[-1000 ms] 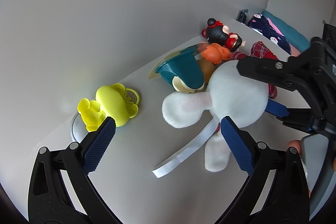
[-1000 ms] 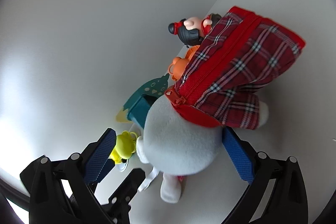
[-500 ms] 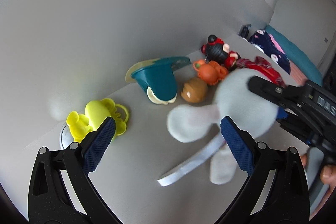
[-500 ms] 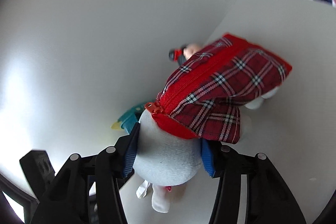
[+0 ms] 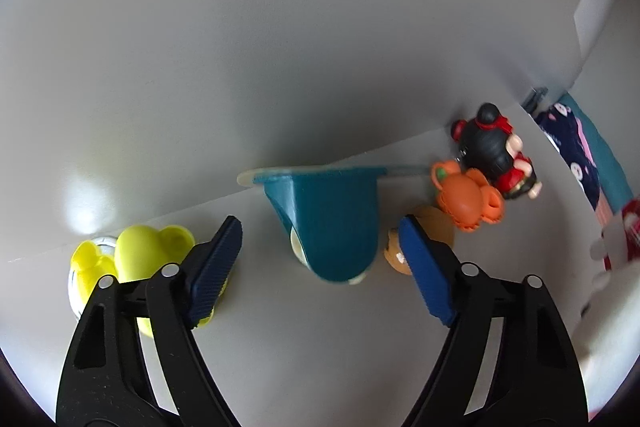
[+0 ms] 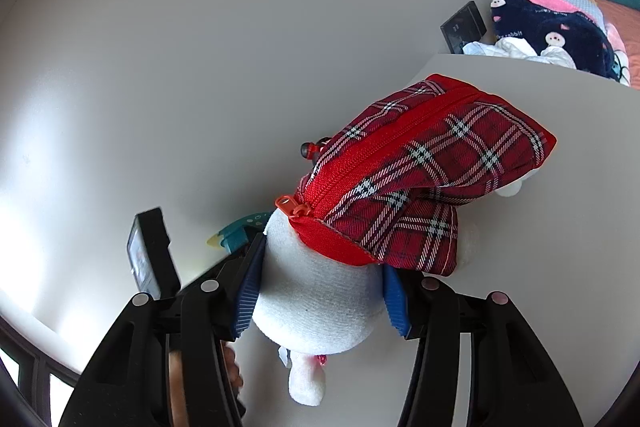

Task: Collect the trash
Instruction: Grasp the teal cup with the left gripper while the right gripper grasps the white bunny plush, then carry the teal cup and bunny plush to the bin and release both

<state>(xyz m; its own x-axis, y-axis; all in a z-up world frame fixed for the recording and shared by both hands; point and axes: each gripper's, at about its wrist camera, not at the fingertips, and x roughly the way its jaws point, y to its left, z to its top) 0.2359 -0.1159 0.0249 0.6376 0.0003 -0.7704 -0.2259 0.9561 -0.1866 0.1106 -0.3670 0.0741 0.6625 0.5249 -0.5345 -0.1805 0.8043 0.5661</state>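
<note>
My right gripper (image 6: 320,287) is shut on a white plush toy (image 6: 320,303) that wears a red plaid zip pouch (image 6: 416,179), held over the white tabletop (image 6: 540,267). My left gripper (image 5: 324,259) is open and empty, its blue pads either side of a teal plastic toy (image 5: 332,219) that leans against the wall. An orange toy (image 5: 468,203), a brown toy (image 5: 400,255) and a black and red figurine (image 5: 496,151) lie to the right of it. A yellow plastic toy (image 5: 144,251) lies to the left, behind my left finger.
The white wall (image 5: 280,47) runs along the back of the table. Beyond the table's far end are a dark box (image 6: 464,27), dark blue clothing with pig faces (image 6: 560,35) and crumpled white material (image 6: 520,49). A sliver of the plush shows at the left view's right edge (image 5: 616,247).
My right gripper closed on the white plush and drew it away to the right. My left gripper moved toward the wall and now frames the teal toy.
</note>
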